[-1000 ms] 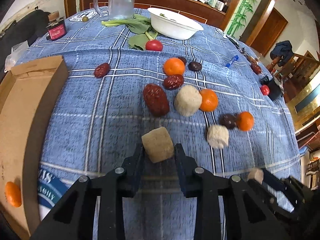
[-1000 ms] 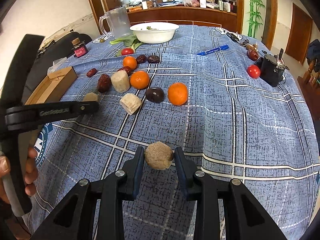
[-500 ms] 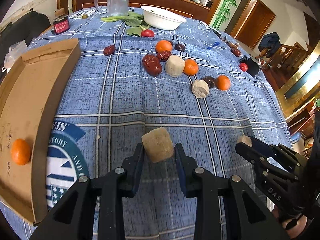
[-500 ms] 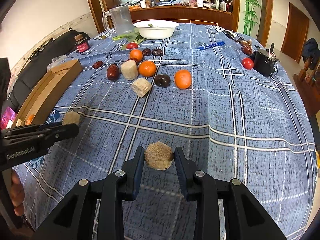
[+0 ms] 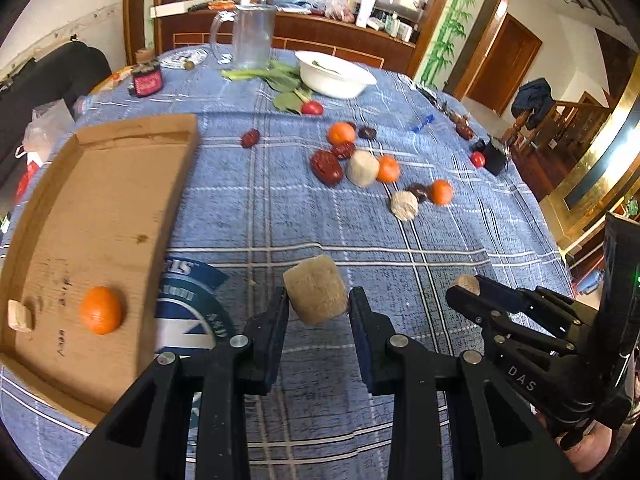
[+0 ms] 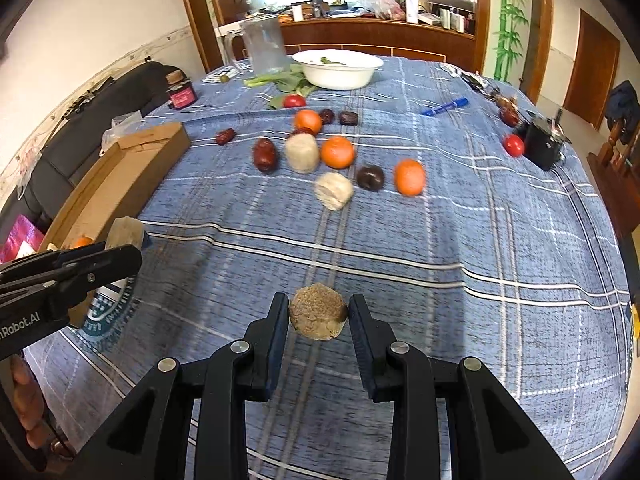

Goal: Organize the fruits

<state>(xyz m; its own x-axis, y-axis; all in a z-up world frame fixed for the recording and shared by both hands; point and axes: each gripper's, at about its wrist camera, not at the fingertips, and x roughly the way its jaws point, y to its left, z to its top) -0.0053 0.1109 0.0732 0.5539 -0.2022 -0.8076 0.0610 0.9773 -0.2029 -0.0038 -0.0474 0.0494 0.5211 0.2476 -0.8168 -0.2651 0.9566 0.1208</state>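
My left gripper [image 5: 318, 312] is shut on a beige fibrous chunk [image 5: 316, 294], held above the blue checked tablecloth just right of the cardboard tray [image 5: 120, 200]. An orange [image 5: 100, 310] and a small beige piece [image 5: 18, 316] lie in the tray. My right gripper [image 6: 318, 318] is shut on a second brownish chunk [image 6: 318, 316], lifted over the cloth. Each gripper shows in the other's view, the right gripper [image 5: 464, 286] low on the right and the left gripper [image 6: 120, 240] at the left edge. Several oranges, red dates, dark fruits and beige chunks [image 5: 362, 168] lie loose mid-table.
A white bowl [image 5: 334, 76], green leaves [image 5: 280, 78], a glass pitcher [image 5: 250, 36] and a red-labelled jar [image 5: 146, 78] stand at the far end. A blue pen [image 6: 444, 106], a black object [image 6: 542, 142] and a red tomato [image 6: 513, 145] lie at the right. A hand [image 6: 26, 400] holds the left gripper.
Both grippers have pulled back and up from the fruit cluster, keeping their chunks. The left one has shifted toward the tray, which now shows far more of its inside.
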